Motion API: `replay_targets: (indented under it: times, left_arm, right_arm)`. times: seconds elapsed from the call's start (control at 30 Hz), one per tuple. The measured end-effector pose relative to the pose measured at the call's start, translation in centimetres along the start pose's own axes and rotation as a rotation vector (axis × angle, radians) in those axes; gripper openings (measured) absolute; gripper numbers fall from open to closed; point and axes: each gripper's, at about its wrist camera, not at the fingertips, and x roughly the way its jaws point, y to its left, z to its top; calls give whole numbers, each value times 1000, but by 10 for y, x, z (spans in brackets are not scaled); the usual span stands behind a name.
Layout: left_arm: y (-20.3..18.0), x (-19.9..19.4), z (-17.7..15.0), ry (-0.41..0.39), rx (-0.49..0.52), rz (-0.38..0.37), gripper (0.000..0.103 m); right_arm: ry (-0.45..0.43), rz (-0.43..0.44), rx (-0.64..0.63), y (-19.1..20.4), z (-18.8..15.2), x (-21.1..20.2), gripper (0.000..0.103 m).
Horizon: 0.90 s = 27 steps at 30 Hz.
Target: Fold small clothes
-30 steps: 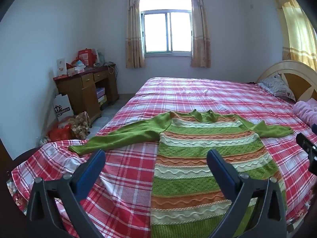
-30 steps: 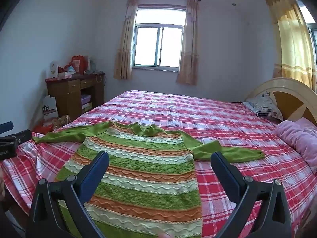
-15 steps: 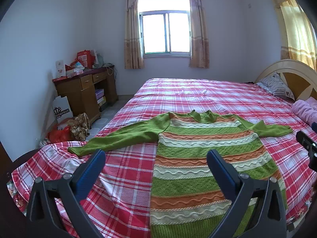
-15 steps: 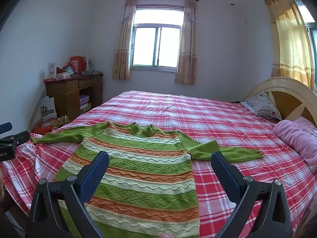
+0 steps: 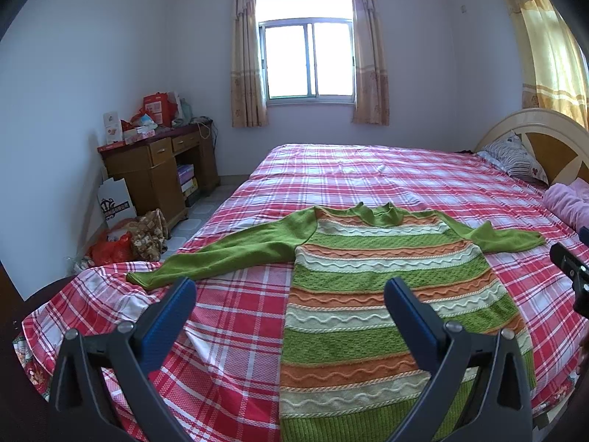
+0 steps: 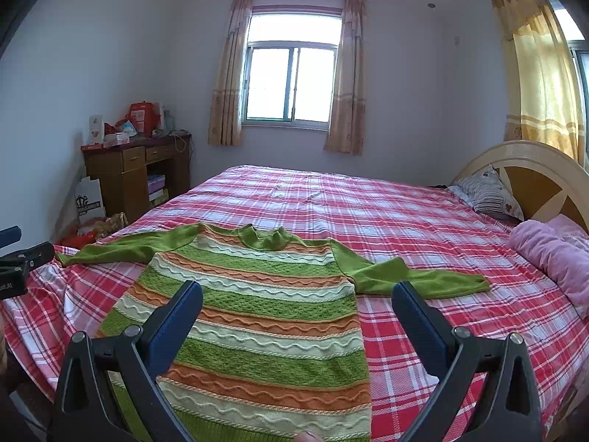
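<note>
Right tool (image 6: 296, 296) spread wide above striped sweater (image 6: 257, 305), flat on bed (image 6: 423, 228).

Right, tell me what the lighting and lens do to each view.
Left wrist view: window blown out white, walls bowed by the fisheye, dark corner vignette; sweater sharp and evenly lit. Right wrist view: same overexposed window, curved headboard, open right tool crisp, only soft shadows.

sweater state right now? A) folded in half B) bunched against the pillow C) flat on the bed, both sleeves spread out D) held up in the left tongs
C: the sweater lies flat on the bed with one sleeve out to each side; the left tongs and right tongs are both open and hold nothing.
</note>
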Motion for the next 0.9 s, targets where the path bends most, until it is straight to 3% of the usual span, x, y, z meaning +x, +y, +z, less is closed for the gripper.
replay_targets:
  times: [0.9]
  left_arm:
    - [5,4,-1,4,5,0,103]
  right_arm:
    - [2,0,-2,0,-1,1,102]
